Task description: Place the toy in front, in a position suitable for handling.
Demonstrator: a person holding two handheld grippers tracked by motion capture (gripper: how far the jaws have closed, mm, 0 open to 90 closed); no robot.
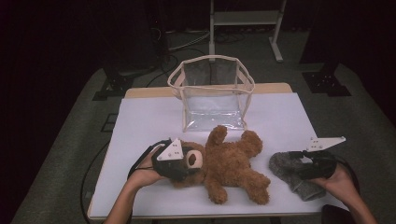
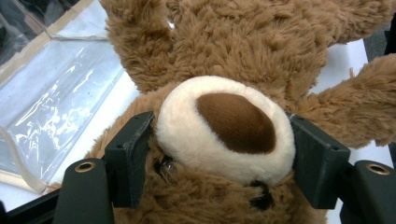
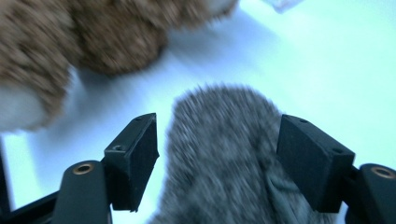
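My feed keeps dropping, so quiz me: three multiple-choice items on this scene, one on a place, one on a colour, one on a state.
1. Where does the clear bag stand?
A. behind the teddy bear
B. on the floor
C. on the bear

2. What colour is the fuzzy sock under the right gripper?
A. red
B. grey
C. white

3. How do the left gripper jaws stand?
A. shut and empty
B. around the sock
C. on either side of the bear's muzzle

Answers: A, the bag stands at the table's far side beyond the bear; B, its pile is grey; C, the left gripper view shows the muzzle between them.
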